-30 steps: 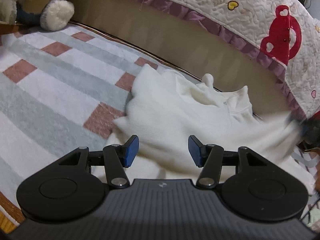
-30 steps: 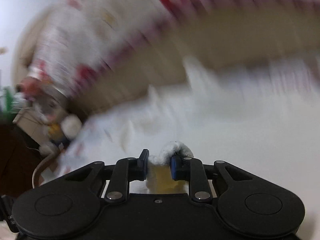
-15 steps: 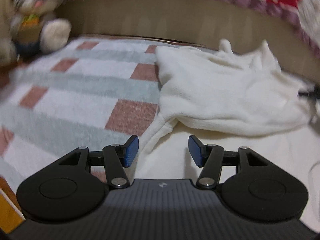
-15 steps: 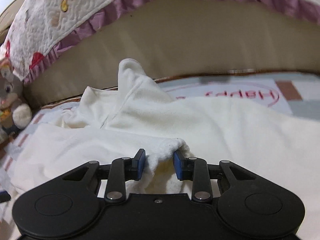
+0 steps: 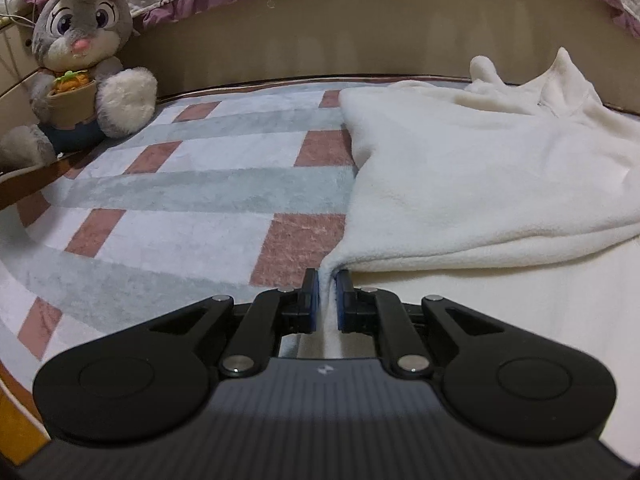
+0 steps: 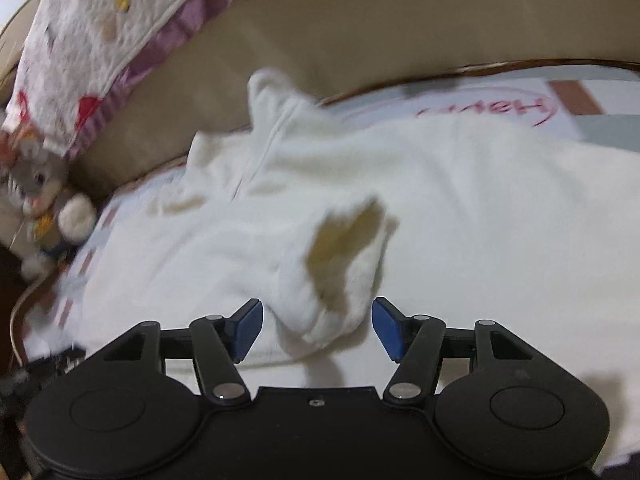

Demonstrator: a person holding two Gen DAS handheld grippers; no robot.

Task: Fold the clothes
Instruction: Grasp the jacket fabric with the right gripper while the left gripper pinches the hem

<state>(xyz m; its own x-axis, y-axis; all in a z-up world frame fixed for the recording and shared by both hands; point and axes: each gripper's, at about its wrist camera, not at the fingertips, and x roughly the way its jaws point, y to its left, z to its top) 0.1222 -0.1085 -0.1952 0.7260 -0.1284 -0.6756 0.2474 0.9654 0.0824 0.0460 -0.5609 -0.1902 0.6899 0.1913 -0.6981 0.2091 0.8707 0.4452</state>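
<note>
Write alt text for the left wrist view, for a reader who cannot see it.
The left gripper is shut on a corner of a white fleece garment spread on a checked rug of pink, grey and white. A grey plush rabbit sits at far left against a tan wall.

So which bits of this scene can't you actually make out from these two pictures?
- Left wrist view: the white garment runs off the right edge; its near part is hidden behind the left claw, shut on a fold.
- Right wrist view: motion blur smears the stuffed rabbit and the red writing on the rug, which is unreadable.
- Right claw, jaws opening: the sleeve cuff is blurred.
</note>
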